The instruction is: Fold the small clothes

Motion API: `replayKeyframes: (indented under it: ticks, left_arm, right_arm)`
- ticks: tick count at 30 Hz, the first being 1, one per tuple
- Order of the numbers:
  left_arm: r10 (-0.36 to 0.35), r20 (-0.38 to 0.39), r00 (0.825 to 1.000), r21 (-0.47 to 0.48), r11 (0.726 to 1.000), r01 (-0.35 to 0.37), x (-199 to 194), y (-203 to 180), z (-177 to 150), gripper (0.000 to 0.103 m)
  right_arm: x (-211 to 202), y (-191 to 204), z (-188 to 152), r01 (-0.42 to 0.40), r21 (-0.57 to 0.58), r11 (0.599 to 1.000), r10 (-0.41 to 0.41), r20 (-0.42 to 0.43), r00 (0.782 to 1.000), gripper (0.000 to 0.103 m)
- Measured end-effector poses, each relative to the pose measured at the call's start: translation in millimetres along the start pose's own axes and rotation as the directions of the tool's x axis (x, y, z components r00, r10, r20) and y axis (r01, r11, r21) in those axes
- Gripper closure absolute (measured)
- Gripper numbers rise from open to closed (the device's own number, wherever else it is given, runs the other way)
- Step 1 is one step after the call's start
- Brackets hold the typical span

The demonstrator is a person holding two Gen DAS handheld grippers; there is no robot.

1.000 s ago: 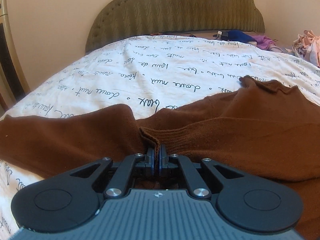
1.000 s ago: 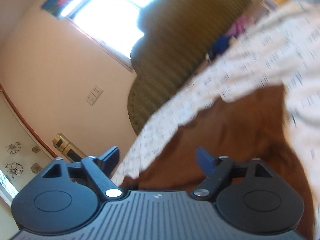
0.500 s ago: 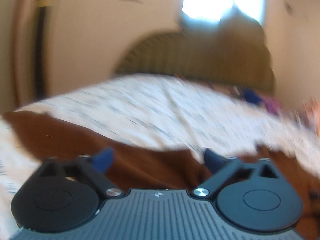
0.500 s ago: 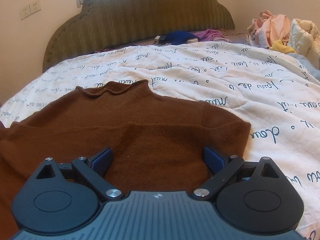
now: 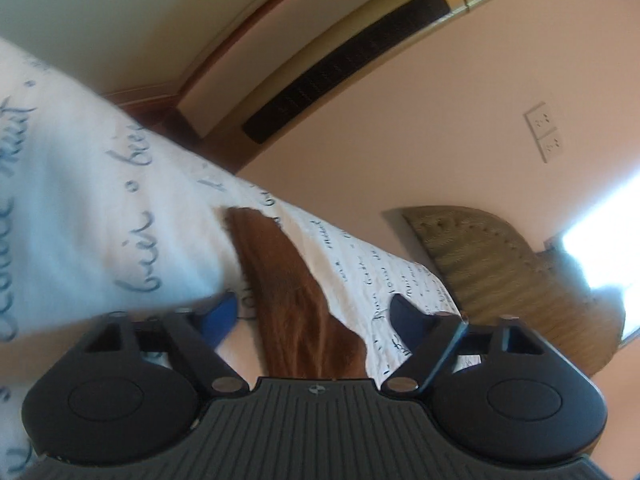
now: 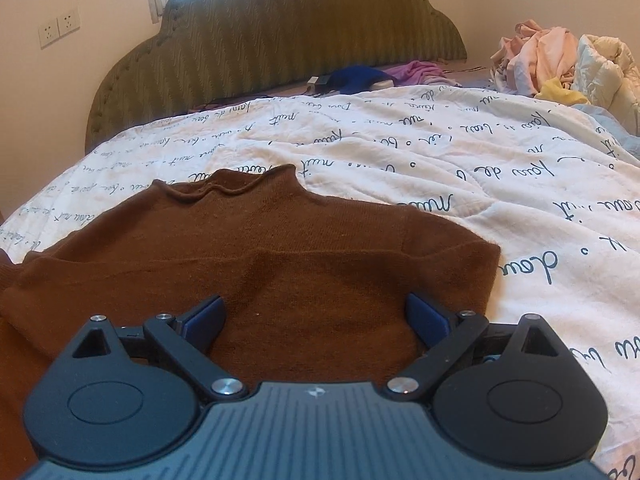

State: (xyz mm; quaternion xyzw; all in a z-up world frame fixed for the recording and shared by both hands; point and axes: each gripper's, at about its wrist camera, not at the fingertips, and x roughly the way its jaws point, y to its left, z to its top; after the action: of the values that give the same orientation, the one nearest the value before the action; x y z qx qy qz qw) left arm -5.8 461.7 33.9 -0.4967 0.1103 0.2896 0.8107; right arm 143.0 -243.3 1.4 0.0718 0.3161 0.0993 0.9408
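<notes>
A brown knit sweater [image 6: 256,256] lies flat on the white bedspread with script print [image 6: 480,184], its collar toward the headboard and one sleeve folded across the body. My right gripper [image 6: 316,316] is open and empty, just above the sweater's near part. My left gripper [image 5: 316,316] is open and empty, rolled sideways; between its blue fingertips [image 5: 220,314] I see a strip of the sweater [image 5: 288,292] on the bedspread [image 5: 80,208].
A green padded headboard [image 6: 280,40] stands at the far end. Blue and purple clothes [image 6: 360,76] lie below it. A pile of pale clothes [image 6: 560,60] sits at the far right. A gold standing air conditioner [image 5: 360,60] is by the wall.
My left gripper let go of the sweater's cuff, opened, and swung up and rolled sideways. My right gripper levelled out over the sweater and stayed open.
</notes>
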Motion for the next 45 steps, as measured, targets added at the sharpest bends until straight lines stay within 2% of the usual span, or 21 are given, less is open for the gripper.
replayKeyframes:
  ticks: [2,4,5,10,12,14,16,19,22,24,25,27,29,30,31,33,38,40,42,43,45]
  left_arm:
    - [0.008,-0.037,0.999,0.037,0.999,-0.006,13,-5,-3,0.080]
    - [0.051,-0.042,0.998,0.073,0.996,-0.048,22,-6,-8,0.087]
    - [0.072,-0.034,0.997,0.087,0.994,-0.068,25,-6,-12,0.097]
    - [0.124,0.094,0.988,0.215,0.966,-0.142,6,-29,-28,0.100]
    - [0.049,0.130,0.990,0.319,0.944,-0.089,-10,-64,-48,0.101]
    - [-0.066,0.118,0.991,0.440,0.898,0.008,-22,-109,-82,0.101]
    - [-0.181,0.069,0.981,0.584,0.804,0.108,-37,-158,-134,0.101]
    - [-0.315,-0.119,0.942,0.724,0.621,0.299,-60,-214,-237,0.101]
    - [-0.329,-0.335,0.883,0.798,0.399,0.452,-78,-242,-354,0.100]
    - [-0.255,-0.450,0.856,0.828,0.238,0.507,-83,-244,-430,0.097]
    - [-0.195,-0.484,0.853,0.839,0.172,0.516,-81,-243,-461,0.086]
    - [-0.099,-0.530,0.842,0.840,0.074,0.538,-72,-236,-499,0.075]
    - [-0.106,-0.495,0.862,0.866,0.014,0.499,-69,-224,-501,0.041]
    - [-0.129,-0.487,0.864,0.869,0.021,0.494,-72,-221,-491,0.026]
    - [-0.160,-0.485,0.860,0.866,0.052,0.498,-81,-219,-474,0.003]
    - [-0.222,-0.473,0.853,0.850,0.139,0.508,-93,-216,-441,0.001]
    - [-0.188,-0.491,0.851,0.750,0.405,0.523,-110,-185,-370,0.001]
    - [-0.146,-0.472,0.869,0.752,0.448,0.484,-103,-167,-360,0.001]
    - [-0.070,-0.471,0.879,0.749,0.494,0.441,-88,-151,-357,0.002]
    - [-0.077,-0.493,0.866,0.711,0.537,0.453,-84,-149,-350,0.001]
    - [-0.146,-0.487,0.861,0.665,0.577,0.474,-84,-145,-341,0.000]
  right_arm:
    - [0,1,0,0.004,-0.003,1.000,-0.004,-0.001,1.000,0.005]
    - [1,2,0,0.007,-0.006,1.000,-0.007,-0.002,1.000,0.005]
    - [1,2,0,0.008,-0.005,1.000,-0.008,-0.001,1.000,0.005]
    - [1,2,0,0.009,-0.007,1.000,-0.009,-0.003,1.000,0.005]
    - [1,2,0,0.010,-0.004,1.000,-0.010,-0.002,1.000,0.005]
    - [1,3,0,0.009,-0.003,1.000,-0.009,-0.003,1.000,0.004]
    - [1,2,0,0.006,0.001,1.000,-0.006,-0.002,1.000,0.003]
    - [-1,-7,0,-0.030,0.057,0.998,0.029,0.012,1.000,0.003]
    - [-5,-20,0,-0.081,0.138,0.987,0.077,0.040,0.996,0.003]
    - [-6,-25,-1,-0.103,0.166,0.981,0.096,0.050,0.994,0.003]
    - [-6,-26,-1,-0.108,0.173,0.979,0.101,0.053,0.994,0.003]
    - [-6,-26,-1,-0.112,0.176,0.978,0.104,0.054,0.993,0.003]
    - [-6,-25,-1,-0.110,0.173,0.979,0.103,0.053,0.993,0.003]
    - [-6,-25,-1,-0.111,0.173,0.979,0.103,0.053,0.993,0.003]
    - [-6,-25,-1,-0.113,0.175,0.978,0.105,0.054,0.993,0.003]
    - [-7,-26,-1,-0.120,0.184,0.975,0.111,0.058,0.992,0.003]
    - [-8,-32,5,-0.150,0.220,0.964,0.146,0.034,0.989,0.003]
    - [-14,-30,15,-0.176,0.264,0.948,0.183,-0.003,0.983,0.002]
    - [-19,-23,22,-0.310,0.330,0.892,0.333,-0.015,0.943,0.002]
    - [-16,-16,24,-0.364,0.359,0.860,0.406,-0.046,0.913,0.003]
    - [-3,0,28,-0.386,0.382,0.840,0.469,-0.152,0.870,0.003]
